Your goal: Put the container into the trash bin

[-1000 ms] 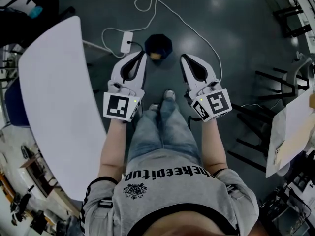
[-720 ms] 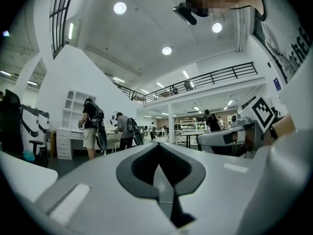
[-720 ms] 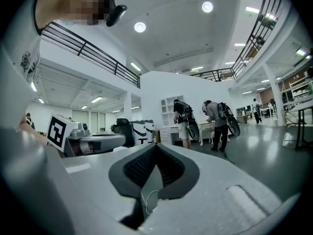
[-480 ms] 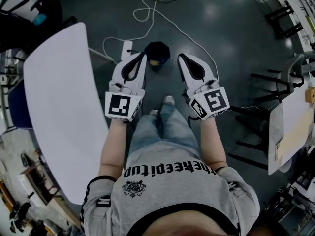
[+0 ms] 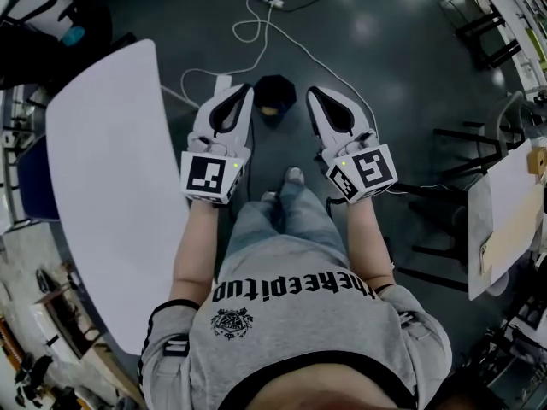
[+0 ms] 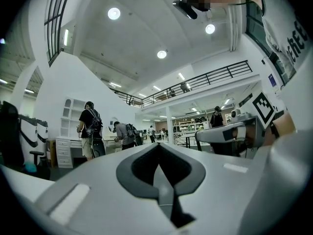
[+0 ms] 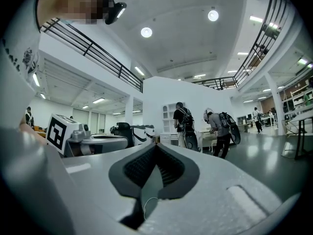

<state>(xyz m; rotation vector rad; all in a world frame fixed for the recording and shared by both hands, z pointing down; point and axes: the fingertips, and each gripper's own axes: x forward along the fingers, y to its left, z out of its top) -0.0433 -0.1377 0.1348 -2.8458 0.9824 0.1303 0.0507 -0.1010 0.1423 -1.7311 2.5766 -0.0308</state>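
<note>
A dark blue trash bin (image 5: 275, 95) stands on the floor ahead of the person's feet, with a small brownish thing (image 5: 270, 108) showing inside it; whether that is the container I cannot tell. My left gripper (image 5: 247, 89) is held just left of the bin and my right gripper (image 5: 311, 92) just right of it. Both are shut with nothing between the jaws. In the left gripper view the left gripper (image 6: 157, 146) has its jaws meeting at the tip, and the right gripper view shows the same for the right gripper (image 7: 155, 146). Neither gripper view shows the bin.
A long white table (image 5: 111, 186) runs along the left. A white power strip (image 5: 220, 84) and looping cable (image 5: 256, 24) lie on the dark floor beyond the bin. Dark chair frames (image 5: 466, 143) and another table (image 5: 504, 220) stand at the right. Several people (image 6: 90, 131) stand far off.
Both grippers have shifted slightly forward and closer to the bin's sides. The head view has drifted, so the bin sits a little lower in the picture. Both stay shut.
</note>
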